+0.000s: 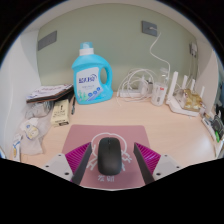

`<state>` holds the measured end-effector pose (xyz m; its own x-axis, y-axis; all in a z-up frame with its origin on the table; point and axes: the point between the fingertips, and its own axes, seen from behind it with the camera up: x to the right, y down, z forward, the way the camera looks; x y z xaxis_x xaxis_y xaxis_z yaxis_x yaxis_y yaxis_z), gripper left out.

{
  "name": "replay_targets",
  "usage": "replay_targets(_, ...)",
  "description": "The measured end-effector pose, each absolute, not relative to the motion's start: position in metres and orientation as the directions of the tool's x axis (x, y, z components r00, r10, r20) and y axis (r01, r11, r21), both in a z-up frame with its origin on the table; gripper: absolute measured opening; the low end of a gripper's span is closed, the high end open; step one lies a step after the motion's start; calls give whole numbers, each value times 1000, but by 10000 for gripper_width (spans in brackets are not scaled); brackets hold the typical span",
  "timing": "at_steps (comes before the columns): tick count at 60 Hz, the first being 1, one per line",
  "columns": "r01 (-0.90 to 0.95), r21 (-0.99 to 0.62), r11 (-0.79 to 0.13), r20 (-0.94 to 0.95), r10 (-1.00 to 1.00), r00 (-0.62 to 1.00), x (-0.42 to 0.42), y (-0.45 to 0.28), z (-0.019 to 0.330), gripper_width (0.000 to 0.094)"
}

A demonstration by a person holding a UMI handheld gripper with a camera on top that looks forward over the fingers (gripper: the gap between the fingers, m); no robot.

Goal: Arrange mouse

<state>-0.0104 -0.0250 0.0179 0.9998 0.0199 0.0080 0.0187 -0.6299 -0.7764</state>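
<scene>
A black computer mouse [109,158] lies on a pink mouse mat [88,135] with white line drawings, on a pale wooden desk. My gripper [112,148] is open, low over the mat. The mouse stands between the fingers with a gap at each side. The left finger's magenta pad [76,157] and the right finger's pad [148,157] flank it without touching. The mouse's near end runs out of sight at the bottom of the view.
Beyond the mat a blue detergent bottle [89,76] stands by the wall. A white router with antennas [186,96] is at the far right, with a white power strip and cables [135,90] and a small white jar [160,94] beside it. Clutter [48,104] lies at the left.
</scene>
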Motion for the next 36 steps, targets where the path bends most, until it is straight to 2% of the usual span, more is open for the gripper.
replay_targets(4,25,-782,-622,26,7,1000,-9,-40,40,843)
replay_targets(18,72,-808,-585,92,-5,996,-14,-116,118,853)
replay_targets(27,60,-821,-568,77,-6,997,-24,-165,145,850)
replay_targets(36,61,-832,-551,79,-8,997,-31,-209,156,850)
